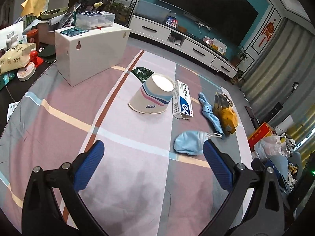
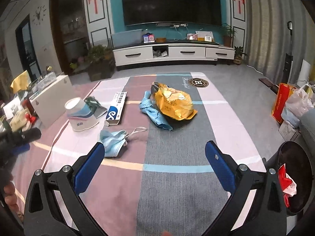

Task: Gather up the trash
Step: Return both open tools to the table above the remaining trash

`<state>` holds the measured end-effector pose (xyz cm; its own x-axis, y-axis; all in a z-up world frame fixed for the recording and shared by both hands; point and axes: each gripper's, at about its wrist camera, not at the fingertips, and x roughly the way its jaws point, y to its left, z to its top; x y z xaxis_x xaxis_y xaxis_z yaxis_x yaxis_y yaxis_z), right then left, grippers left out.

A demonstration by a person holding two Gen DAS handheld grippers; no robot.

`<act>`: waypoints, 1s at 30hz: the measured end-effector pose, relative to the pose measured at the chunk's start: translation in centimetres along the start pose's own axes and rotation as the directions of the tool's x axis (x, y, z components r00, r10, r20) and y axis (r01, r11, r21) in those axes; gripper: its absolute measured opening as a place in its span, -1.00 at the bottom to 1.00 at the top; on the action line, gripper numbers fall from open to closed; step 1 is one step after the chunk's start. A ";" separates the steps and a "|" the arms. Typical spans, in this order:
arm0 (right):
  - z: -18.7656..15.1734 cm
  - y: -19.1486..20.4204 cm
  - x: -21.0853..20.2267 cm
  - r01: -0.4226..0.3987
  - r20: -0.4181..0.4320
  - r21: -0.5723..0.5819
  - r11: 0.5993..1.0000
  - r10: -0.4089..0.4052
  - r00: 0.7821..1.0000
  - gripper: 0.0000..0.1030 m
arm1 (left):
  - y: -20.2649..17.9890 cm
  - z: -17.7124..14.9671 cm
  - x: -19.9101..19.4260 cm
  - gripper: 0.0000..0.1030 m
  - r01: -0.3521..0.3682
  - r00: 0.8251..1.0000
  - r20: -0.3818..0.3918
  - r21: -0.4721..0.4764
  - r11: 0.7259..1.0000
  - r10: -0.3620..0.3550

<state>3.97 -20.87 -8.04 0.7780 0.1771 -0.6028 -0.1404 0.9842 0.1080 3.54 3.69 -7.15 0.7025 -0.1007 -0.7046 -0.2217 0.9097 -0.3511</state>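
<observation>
Left hand-held gripper (image 1: 153, 149) gapes wide, holding nothing; right hand-held gripper (image 2: 154, 151) likewise.

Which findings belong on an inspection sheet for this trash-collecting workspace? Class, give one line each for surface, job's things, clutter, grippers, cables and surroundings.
Surface: checked cloth in pink, grey and blue covers the table.
Job's things: upside-down paper cup, white-and-blue box, green wrapper, blue cloth, yellow snack bag resting partly on the cloth, face mask; dark bin at right holds red-and-white waste.
Clutter: white case, clear plastic box on top of it, packets and a red stamp beside it.
Grippers: left gripper open, empty; right gripper open, empty.
Cables: nothing seen on the table.
Surroundings: television, white cabinet, plants, curtains, bags on the floor.
</observation>
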 end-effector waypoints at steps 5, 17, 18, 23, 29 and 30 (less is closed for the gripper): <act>-0.2 0.1 0.3 -0.021 -0.018 -0.006 1.000 0.020 1.000 0.94 | 0.2 0.1 -0.1 0.94 0.006 1.000 -0.003 -0.015 1.000 -0.006; -0.4 0.9 -0.2 0.007 0.001 -0.068 0.998 -0.007 1.000 0.94 | 0.4 0.2 0.1 0.94 0.016 1.000 -0.022 -0.021 1.000 -0.017; -0.4 1.0 -0.2 0.006 0.001 -0.071 0.997 -0.006 1.000 0.94 | 0.4 0.2 0.1 0.94 0.022 0.999 -0.025 -0.025 0.999 -0.023; -0.2 1.0 -0.4 -0.005 -0.005 -0.065 0.998 0.004 1.000 0.94 | 0.7 0.3 0.0 0.94 0.026 0.999 -0.022 -0.037 0.999 -0.027; 0.4 1.5 -1.2 -0.013 0.010 -0.083 0.996 0.014 1.000 0.94 | 1.1 0.6 -0.2 0.83 0.029 0.999 -0.018 -0.050 0.998 -0.030; 0.6 1.6 -1.2 -0.018 0.011 -0.087 0.996 0.019 1.000 0.94 | 1.2 0.7 -0.2 0.80 0.030 0.999 -0.012 -0.050 0.998 -0.030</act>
<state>3.18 -19.50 -6.62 0.7818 0.1953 -0.5921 -0.2070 0.9771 0.0490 3.62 5.12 -6.97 0.7007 -0.1332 -0.7009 -0.2342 0.8850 -0.4024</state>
